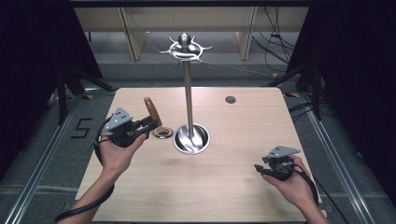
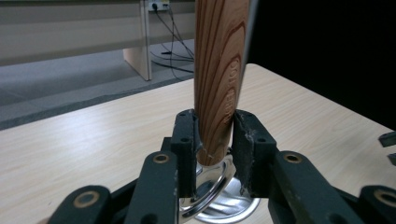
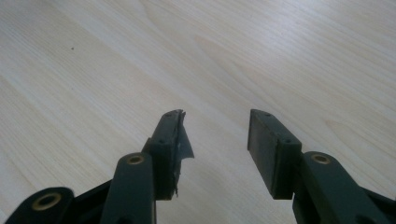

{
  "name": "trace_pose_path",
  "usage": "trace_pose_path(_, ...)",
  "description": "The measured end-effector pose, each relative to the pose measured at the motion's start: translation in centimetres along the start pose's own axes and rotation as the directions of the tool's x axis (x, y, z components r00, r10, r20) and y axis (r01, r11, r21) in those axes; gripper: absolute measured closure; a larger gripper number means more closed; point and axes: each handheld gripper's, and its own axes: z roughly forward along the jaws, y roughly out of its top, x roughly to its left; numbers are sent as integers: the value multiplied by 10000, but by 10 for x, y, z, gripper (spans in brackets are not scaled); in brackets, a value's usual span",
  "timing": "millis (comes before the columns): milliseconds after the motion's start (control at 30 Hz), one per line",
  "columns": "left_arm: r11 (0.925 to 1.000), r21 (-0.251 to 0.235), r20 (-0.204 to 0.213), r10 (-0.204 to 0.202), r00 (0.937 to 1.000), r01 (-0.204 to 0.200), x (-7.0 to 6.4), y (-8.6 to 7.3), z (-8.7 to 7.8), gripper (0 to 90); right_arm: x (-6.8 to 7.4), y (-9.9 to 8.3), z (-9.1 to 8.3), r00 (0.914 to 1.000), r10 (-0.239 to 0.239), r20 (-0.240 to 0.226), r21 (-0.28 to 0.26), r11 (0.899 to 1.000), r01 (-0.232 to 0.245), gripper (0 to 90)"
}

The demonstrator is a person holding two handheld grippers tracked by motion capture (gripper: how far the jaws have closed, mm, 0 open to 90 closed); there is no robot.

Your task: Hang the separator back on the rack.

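Gripping: the left tongs (image 1: 148, 124) are closing their jaws on the lower end of a wooden handle (image 1: 152, 111), which is showing up close in the left gripper view (image 2: 219, 70) with its grain and some stamped lettering too blurred to read.
Handle's pose: it is standing nearly upright over the left half of the table (image 1: 224, 186), tilting a little away from the person.
Metal end: a shiny metal ring (image 1: 163, 132) is sitting at the foot of the handle, low by the table top (whether it is touching the wood of the table I cannot tell); in the left gripper view the same metal ring (image 2: 219, 196) is gleaming just beneath the jaws.
Stand: a tall steel stand (image 1: 189, 102) is rising from a round polished base (image 1: 191, 139) just beside the ring, and a crown of curved hooks (image 1: 185, 48) is topping its pole.
Right side: the right tongs (image 1: 259, 169) are hovering low over bare table near the right front corner, well apart from the stand, with the jaws standing wide apart and nothing between them (image 3: 215, 135).
Hands: the left hand (image 1: 119, 151) and the right hand (image 1: 292, 184) are each wrapping around their own tool.
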Motion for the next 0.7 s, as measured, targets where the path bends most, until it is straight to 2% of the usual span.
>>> trace_pose_path(233,9995,-199,310,233,9992,-227,-12,11,3,701,-1,0,0,10000,-88,2,-23,10000,88,561)
trace_pose_path(700,9975,-565,577,453,9973,-420,-24,27,7,701,-1,0,0,9999,-162,19,-6,9999,162,559)
